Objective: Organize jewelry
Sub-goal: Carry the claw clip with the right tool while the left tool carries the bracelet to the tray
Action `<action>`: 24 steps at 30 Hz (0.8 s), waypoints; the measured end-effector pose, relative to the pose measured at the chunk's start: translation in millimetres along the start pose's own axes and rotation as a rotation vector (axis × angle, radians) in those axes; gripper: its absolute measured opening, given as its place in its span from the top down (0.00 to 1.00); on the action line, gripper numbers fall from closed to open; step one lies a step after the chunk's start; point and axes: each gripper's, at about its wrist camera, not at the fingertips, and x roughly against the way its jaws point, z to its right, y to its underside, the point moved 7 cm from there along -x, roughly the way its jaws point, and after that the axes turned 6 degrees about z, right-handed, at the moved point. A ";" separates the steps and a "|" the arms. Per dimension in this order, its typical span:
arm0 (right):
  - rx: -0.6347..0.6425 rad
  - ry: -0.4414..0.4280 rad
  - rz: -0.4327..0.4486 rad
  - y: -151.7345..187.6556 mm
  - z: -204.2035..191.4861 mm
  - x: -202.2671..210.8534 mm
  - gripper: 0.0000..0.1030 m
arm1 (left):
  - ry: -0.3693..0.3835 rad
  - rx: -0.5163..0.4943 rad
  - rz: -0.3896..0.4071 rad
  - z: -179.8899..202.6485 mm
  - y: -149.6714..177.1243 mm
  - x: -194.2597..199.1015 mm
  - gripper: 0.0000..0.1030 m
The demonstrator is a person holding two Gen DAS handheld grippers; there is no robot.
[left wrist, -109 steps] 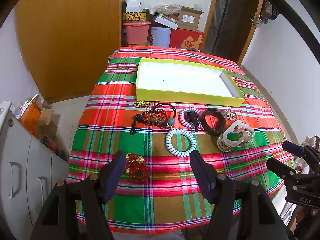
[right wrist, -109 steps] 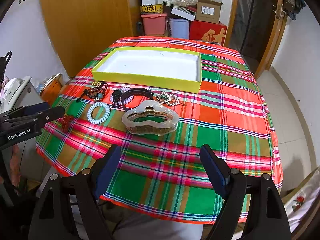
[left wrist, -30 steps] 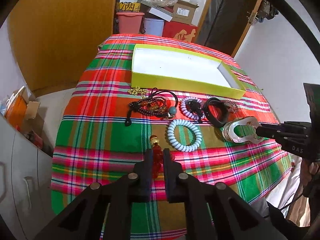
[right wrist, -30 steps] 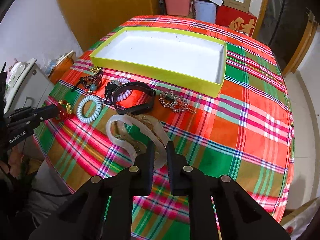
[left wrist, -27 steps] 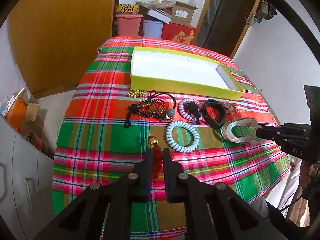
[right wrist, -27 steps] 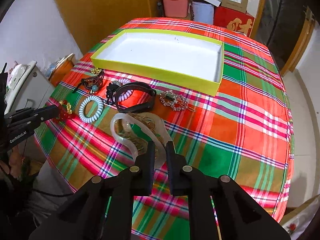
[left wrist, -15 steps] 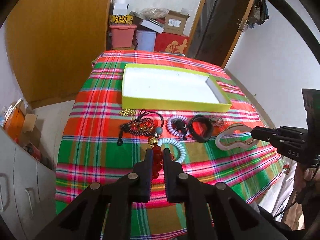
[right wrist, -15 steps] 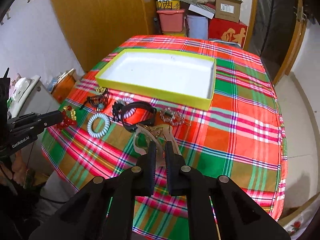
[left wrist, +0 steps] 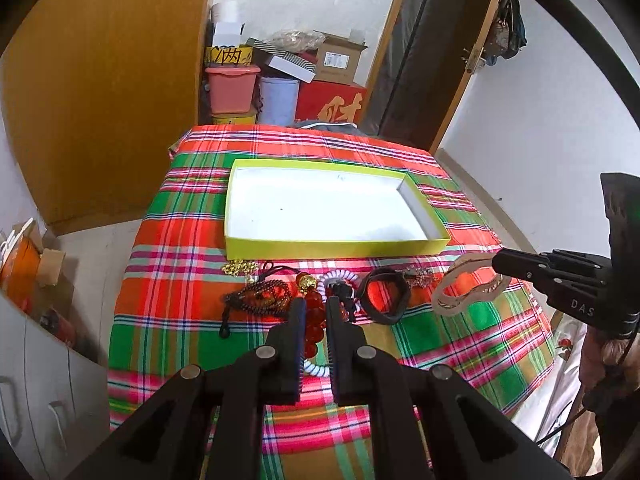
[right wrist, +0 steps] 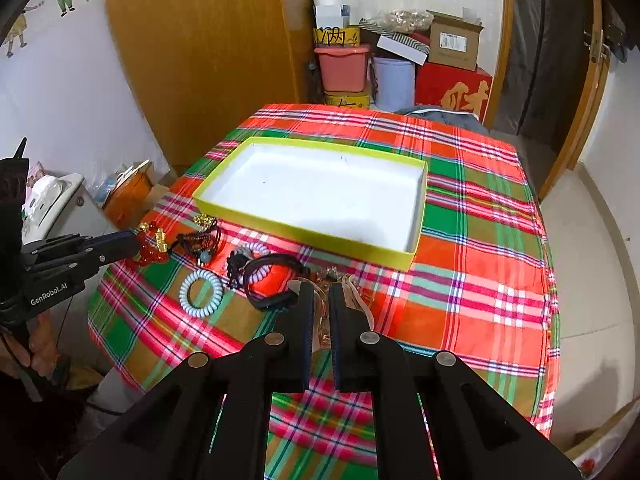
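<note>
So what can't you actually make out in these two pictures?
- Sparkly brooch: left view, too small; right view, behind the right claw.
- White coil bracelet: left view, mostly behind the left claw.
- Hair clip: right view, mostly hidden between the fingers.

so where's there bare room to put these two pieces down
The yellow tray shows a bare white floor. The tablecloth to its right, out to the table edge, is also free. The strip in front of the tray's near wall is crowded: white coil bracelet, black band, dark bead strand.
</note>
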 end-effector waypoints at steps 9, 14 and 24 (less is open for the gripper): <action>0.006 -0.001 0.065 -34.9 3.0 -1.9 0.93 | 0.006 -0.014 0.031 0.1 -29.1 -12.3 0.91; 0.000 -0.004 0.104 -59.8 7.2 -10.5 0.93 | 0.002 -0.025 0.054 -2.8 -54.2 -25.7 0.91; -0.078 -0.004 0.114 -89.4 37.0 -56.0 0.93 | -0.031 -0.037 0.029 -21.9 -79.5 -76.6 0.91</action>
